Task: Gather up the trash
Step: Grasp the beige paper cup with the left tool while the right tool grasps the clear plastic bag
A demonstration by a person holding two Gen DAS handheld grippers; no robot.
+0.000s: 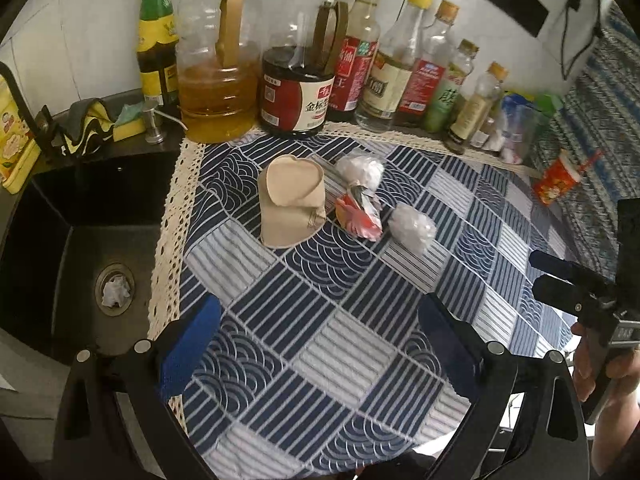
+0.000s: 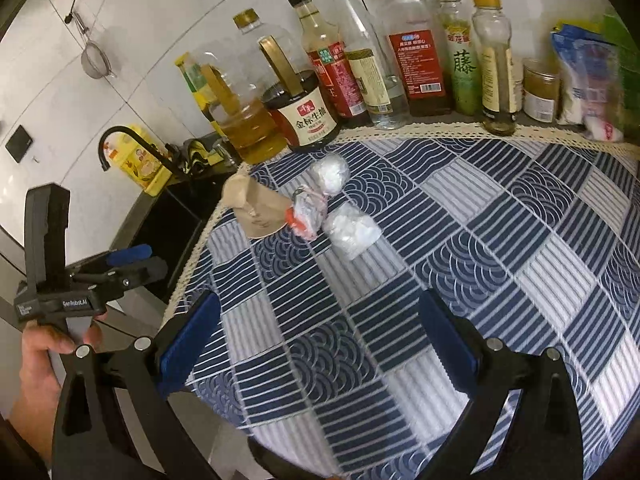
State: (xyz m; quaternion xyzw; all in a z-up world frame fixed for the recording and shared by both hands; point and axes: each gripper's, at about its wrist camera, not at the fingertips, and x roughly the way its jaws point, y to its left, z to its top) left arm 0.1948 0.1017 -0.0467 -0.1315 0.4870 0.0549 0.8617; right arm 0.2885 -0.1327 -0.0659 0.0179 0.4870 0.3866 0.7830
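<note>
A crushed beige paper cup [image 1: 291, 204] [image 2: 256, 208] lies on the blue patterned cloth [image 1: 340, 340] [image 2: 480, 260]. Beside it are a red and silver wrapper [image 1: 358, 216] [image 2: 306, 214] and two crumpled white wads, one farther [image 1: 359, 170] [image 2: 330, 172] and one nearer [image 1: 412, 227] [image 2: 352, 232]. My left gripper [image 1: 320, 344] is open and empty, well short of the trash; it also shows in the right wrist view [image 2: 128, 260]. My right gripper [image 2: 320, 344] is open and empty too; it shows at the right edge of the left wrist view [image 1: 556, 276].
A row of sauce and oil bottles [image 1: 298, 88] [image 2: 304, 116] lines the wall behind the cloth. A dark sink [image 1: 80, 240] with a white wad in its drain [image 1: 115, 290] lies to the left. A red cup [image 1: 558, 178] lies at the right.
</note>
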